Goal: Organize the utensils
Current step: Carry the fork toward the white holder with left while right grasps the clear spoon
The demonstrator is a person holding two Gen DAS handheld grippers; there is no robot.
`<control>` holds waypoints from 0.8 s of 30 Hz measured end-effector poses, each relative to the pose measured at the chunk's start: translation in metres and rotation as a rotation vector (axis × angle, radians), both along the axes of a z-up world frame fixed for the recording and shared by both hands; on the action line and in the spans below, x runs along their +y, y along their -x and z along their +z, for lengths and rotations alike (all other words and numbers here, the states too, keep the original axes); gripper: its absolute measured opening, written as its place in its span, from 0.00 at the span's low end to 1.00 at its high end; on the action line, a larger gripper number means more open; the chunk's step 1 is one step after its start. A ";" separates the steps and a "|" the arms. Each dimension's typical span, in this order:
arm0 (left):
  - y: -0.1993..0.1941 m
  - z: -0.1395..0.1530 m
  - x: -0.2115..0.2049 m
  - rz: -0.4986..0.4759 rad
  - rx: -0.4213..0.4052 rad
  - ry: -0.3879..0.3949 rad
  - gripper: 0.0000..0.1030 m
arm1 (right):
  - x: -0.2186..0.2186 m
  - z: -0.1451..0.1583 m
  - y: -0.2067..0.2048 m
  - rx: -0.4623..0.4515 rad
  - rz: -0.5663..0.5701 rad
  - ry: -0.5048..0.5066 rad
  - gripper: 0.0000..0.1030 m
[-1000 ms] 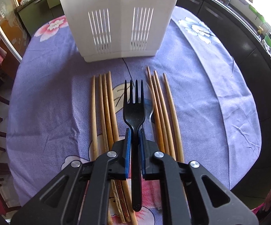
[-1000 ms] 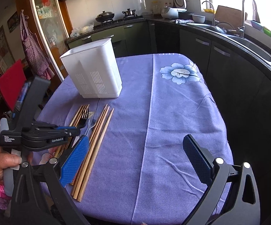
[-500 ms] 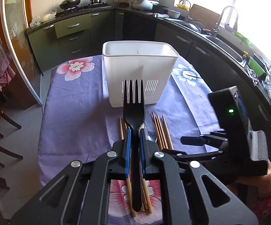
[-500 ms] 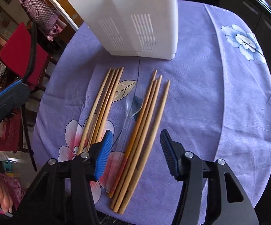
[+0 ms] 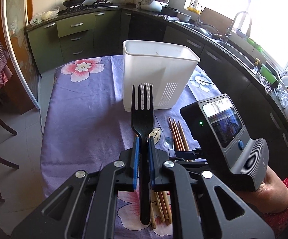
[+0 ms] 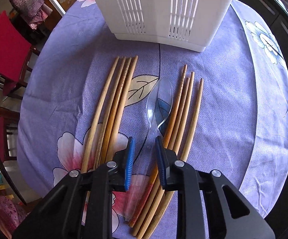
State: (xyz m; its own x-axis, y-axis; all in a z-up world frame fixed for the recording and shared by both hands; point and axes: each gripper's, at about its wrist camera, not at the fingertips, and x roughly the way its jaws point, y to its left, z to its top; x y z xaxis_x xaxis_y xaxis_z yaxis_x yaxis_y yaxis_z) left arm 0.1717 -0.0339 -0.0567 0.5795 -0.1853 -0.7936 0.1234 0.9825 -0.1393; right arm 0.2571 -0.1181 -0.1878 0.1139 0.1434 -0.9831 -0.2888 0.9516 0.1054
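I hold the black plastic fork (image 5: 143, 119) clamped in my left gripper (image 5: 143, 139), tines up, raised in front of the white slotted plastic utensil caddy (image 5: 158, 73). My right gripper (image 6: 144, 145) is low over the purple tablecloth (image 6: 233, 109), jaws parted astride the clear plastic spoon (image 6: 160, 99) (easy to miss between the wooden chopsticks (image 6: 112, 107)). I should pinch the handle alone, avoiding neighbouring sticks.

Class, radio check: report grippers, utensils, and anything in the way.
Left gripper shut on black fork, raised short of white caddy. Right gripper open, fingers astride clear spoon. Chopsticks crowd both sides.
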 end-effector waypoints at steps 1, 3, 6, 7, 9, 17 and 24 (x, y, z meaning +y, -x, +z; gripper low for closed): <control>0.000 -0.001 0.001 -0.001 -0.001 0.002 0.08 | 0.002 -0.002 0.000 0.003 -0.002 0.011 0.19; 0.002 -0.001 0.003 -0.004 -0.003 0.005 0.08 | 0.005 -0.001 -0.001 -0.006 -0.004 0.036 0.13; 0.003 -0.001 0.006 -0.005 -0.007 0.011 0.08 | 0.007 -0.001 0.000 -0.025 -0.003 0.051 0.12; 0.003 -0.001 0.007 -0.002 -0.008 0.013 0.08 | 0.010 -0.002 -0.001 -0.031 -0.003 0.046 0.11; 0.002 0.000 0.008 0.002 -0.009 0.015 0.08 | 0.006 0.002 -0.001 -0.042 -0.008 -0.010 0.10; -0.023 0.048 0.012 0.025 -0.103 0.044 0.08 | -0.029 0.062 0.019 -0.226 -0.021 -0.300 0.09; -0.080 0.110 0.002 0.064 -0.284 0.132 0.09 | -0.084 0.101 0.029 -0.366 -0.056 -0.448 0.09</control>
State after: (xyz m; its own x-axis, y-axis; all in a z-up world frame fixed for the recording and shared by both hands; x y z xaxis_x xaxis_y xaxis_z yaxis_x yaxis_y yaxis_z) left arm 0.2517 -0.0322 0.0536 0.7882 -0.2319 -0.5700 0.1144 0.9653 -0.2346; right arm 0.2277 -0.2024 -0.0863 0.4541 0.5204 -0.7232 -0.3324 0.8520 0.4044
